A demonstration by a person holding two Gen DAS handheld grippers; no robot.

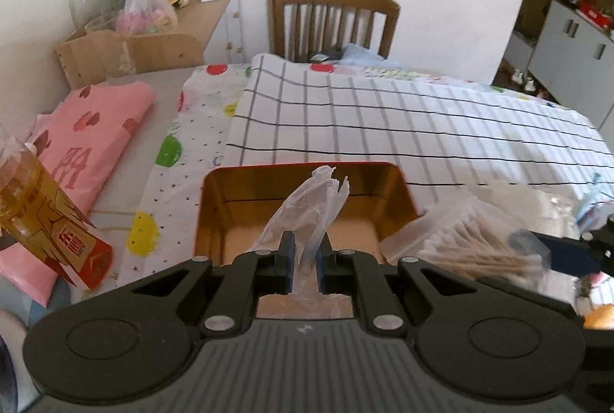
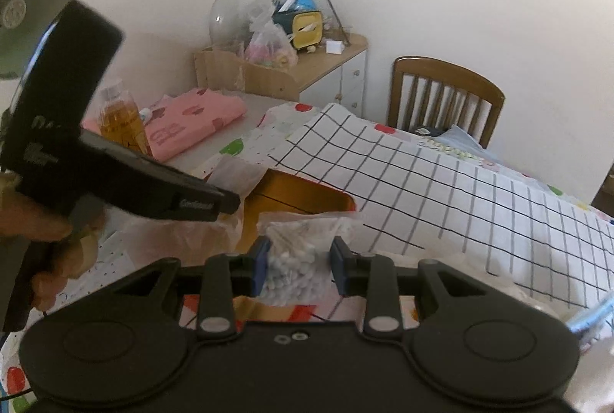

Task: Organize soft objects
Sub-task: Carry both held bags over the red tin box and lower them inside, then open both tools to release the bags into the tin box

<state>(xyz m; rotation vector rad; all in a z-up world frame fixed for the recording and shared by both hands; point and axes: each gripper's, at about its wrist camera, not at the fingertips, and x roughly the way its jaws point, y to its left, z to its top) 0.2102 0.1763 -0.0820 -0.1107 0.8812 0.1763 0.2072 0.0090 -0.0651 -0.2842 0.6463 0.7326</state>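
Checked cloth spread over surface (image 1: 422, 113), left tool (image 1: 306, 251) clamped on clear plastic bag (image 1: 307, 209) above gold tin (image 1: 245, 205), right tool (image 2: 299, 261) pinching cotton-swab bag (image 2: 295, 251), swab tips resolved only in right view.

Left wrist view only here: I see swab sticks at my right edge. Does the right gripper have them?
Observer: Yes. The right gripper has its fingers pressed on either side of a clear bag of cotton swabs.
Operator: How does my left gripper look from there?
Observer: A person's hand holds the left gripper by its handle, and its tip reaches the left edge of the gold tin.
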